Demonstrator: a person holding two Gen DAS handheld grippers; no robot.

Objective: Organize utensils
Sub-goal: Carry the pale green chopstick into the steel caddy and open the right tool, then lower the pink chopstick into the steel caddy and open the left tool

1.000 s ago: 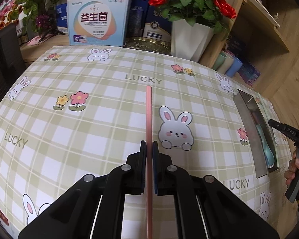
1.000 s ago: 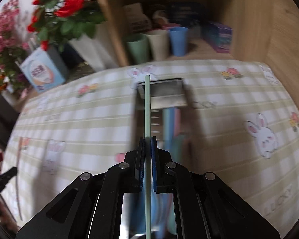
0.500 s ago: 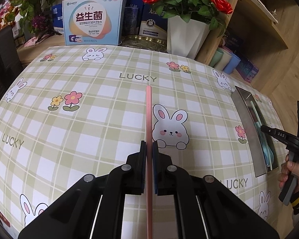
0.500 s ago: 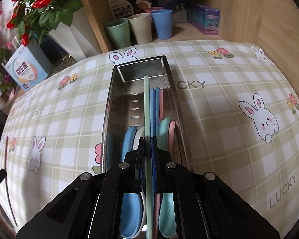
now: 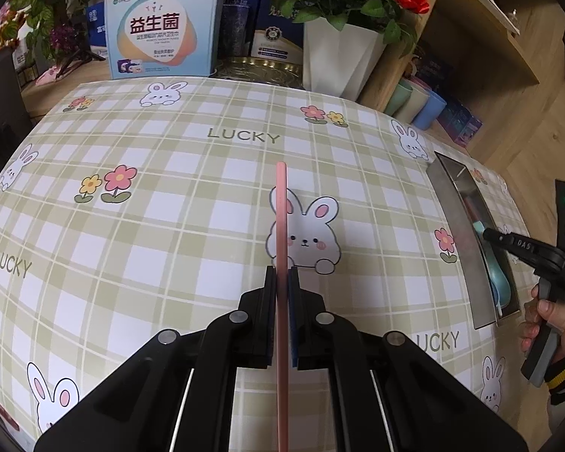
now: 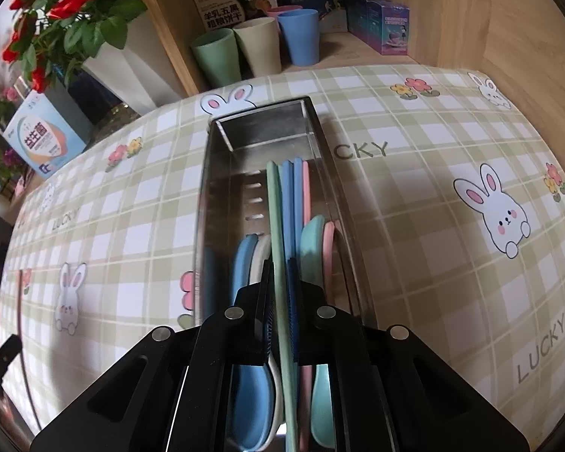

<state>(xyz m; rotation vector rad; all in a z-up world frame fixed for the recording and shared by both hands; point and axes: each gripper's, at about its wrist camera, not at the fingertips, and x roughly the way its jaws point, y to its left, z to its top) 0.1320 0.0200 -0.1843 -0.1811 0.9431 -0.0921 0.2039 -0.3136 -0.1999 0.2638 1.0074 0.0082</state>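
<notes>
My left gripper [image 5: 281,275] is shut on a pink utensil handle [image 5: 281,218], held above the checked tablecloth, well left of the steel tray [image 5: 459,241]. My right gripper [image 6: 280,267] is shut on a pale green utensil handle [image 6: 274,207] and holds it over the steel tray [image 6: 222,173], lengthwise along it. The tray holds several blue, pink, teal and white spoons [image 6: 244,260] and handles [image 6: 295,188]. The right gripper also shows in the left wrist view [image 5: 487,233], over the tray's near half.
A white vase of red roses [image 5: 338,56], a blue box [image 5: 158,34] and a wooden shelf with green, beige and blue cups [image 6: 256,52] stand along the table's far edge. A purple box [image 6: 380,26] sits on the shelf.
My right gripper has swung over the steel tray with the green utensil and moved lower along it. My left gripper has shifted a little over the tablecloth, still holding the pink utensil.
</notes>
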